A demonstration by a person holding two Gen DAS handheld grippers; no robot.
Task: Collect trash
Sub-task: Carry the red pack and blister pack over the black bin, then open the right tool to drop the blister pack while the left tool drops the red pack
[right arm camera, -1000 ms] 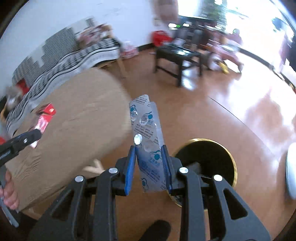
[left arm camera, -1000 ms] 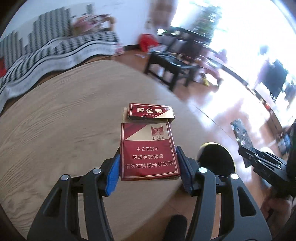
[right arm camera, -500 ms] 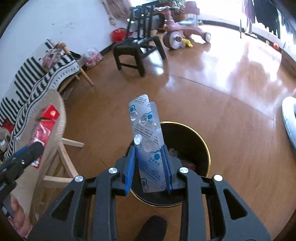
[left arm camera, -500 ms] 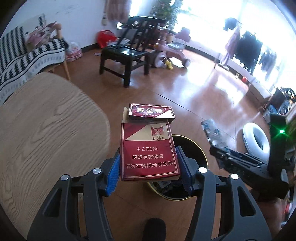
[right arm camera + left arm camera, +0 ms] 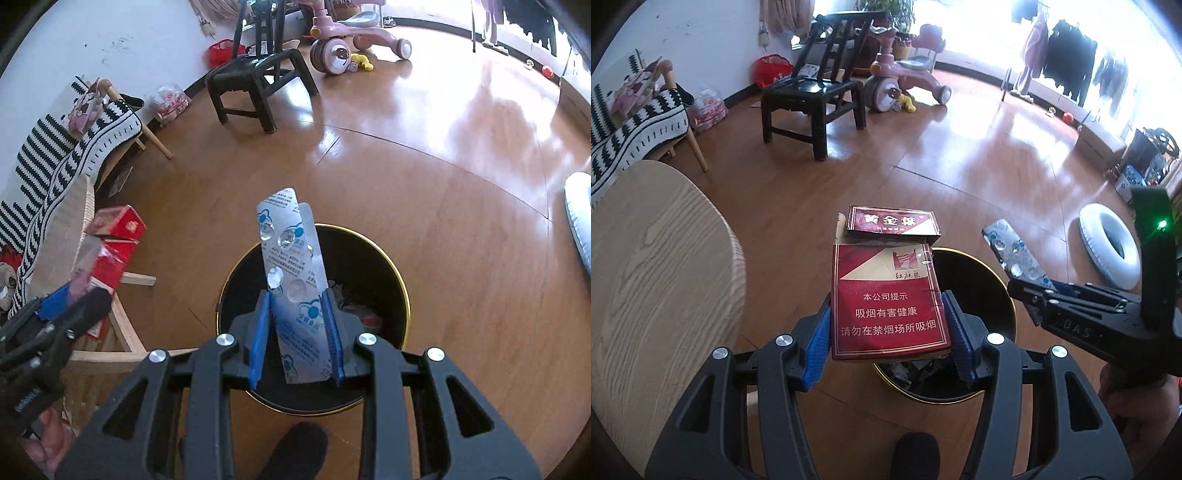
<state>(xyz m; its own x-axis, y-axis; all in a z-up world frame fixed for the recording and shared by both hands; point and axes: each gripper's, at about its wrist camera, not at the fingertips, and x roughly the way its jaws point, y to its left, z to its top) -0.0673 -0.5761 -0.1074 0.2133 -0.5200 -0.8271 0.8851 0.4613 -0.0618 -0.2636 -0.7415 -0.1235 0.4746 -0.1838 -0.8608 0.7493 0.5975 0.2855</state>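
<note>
My left gripper [image 5: 890,325] is shut on a red cigarette pack [image 5: 888,299] with its lid flipped open, held above the near rim of a black bin with a gold rim [image 5: 991,284]. My right gripper [image 5: 297,332] is shut on a silver pill blister strip [image 5: 295,284], held over the same bin [image 5: 369,266], which has some trash in it. The strip [image 5: 1012,251] and right gripper also show at the right of the left wrist view. The pack [image 5: 110,243] and left gripper show at the left of the right wrist view.
A round light-wood table [image 5: 653,266] stands left of the bin. A black chair [image 5: 812,99], a pink ride-on toy [image 5: 908,81] and a striped sofa [image 5: 62,147] are farther off. A white ring [image 5: 1108,251] lies on the wooden floor to the right.
Both grippers have swung away from the table and come over the bin, each still holding its item. The bin now lies directly under the blister strip.
</note>
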